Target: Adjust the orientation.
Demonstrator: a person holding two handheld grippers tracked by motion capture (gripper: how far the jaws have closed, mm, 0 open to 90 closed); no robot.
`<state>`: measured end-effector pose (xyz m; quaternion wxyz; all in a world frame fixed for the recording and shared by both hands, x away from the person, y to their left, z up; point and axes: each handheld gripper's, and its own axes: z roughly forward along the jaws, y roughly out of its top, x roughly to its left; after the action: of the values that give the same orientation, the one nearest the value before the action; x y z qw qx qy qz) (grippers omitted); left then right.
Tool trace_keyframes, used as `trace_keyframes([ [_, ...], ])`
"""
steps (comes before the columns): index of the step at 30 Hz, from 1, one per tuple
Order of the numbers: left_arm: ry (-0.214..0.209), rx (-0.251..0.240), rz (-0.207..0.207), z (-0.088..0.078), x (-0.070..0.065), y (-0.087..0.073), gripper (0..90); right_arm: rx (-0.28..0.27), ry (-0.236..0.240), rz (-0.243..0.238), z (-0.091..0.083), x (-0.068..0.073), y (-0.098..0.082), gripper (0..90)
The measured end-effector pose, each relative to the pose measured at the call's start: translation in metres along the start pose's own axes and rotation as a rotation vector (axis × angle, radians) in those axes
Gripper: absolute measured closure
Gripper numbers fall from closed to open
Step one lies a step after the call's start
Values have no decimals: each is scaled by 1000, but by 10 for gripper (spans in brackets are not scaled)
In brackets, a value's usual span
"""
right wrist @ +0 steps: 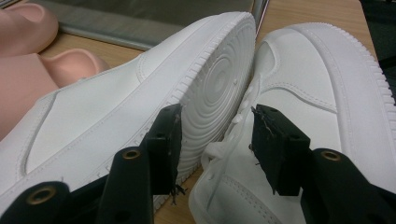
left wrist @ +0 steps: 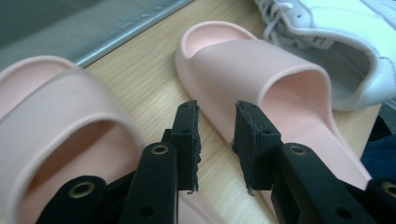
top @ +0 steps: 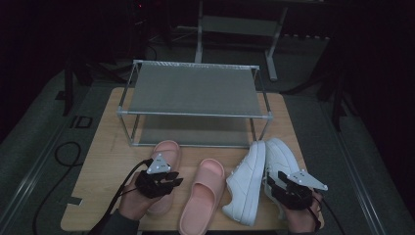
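Note:
Two pink slides and two white sneakers lie on the wooden table in front of a rack. My left gripper [top: 175,180] [left wrist: 217,121] hovers over the left slide [top: 166,149] [left wrist: 56,107], open; between its pads lie bare wood and the edge of the right slide [top: 203,196] [left wrist: 261,79]. One sneaker [top: 247,183] [right wrist: 116,102] lies on its side, its sole facing the upright sneaker [top: 281,156] [right wrist: 317,79]. My right gripper [top: 275,182] [right wrist: 217,126] is open at the heel end, spanning that sole and the upright sneaker's laces.
A two-tier metal shoe rack [top: 195,88] stands at the back of the table [top: 103,161], both shelves bare. Dark floor and cables surround the table. A white sneaker [left wrist: 336,28] lies beyond the right slide in the left gripper view.

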<state>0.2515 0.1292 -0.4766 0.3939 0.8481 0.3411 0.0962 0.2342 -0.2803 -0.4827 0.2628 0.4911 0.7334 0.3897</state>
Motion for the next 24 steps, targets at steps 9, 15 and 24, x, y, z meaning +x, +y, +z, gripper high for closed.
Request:
trace_keyframes([
  [9, -41, 29, 61, 12, -16, 4, 792, 0, -1, 1, 0, 0, 0, 521],
  [15, -77, 39, 74, 17, -23, 5, 866, 0, -3, 2, 0, -1, 0, 521],
  [24, -148, 49, 68, 25, -28, 6, 882, 2, -7, 10, 1, -3, 0, 520],
])
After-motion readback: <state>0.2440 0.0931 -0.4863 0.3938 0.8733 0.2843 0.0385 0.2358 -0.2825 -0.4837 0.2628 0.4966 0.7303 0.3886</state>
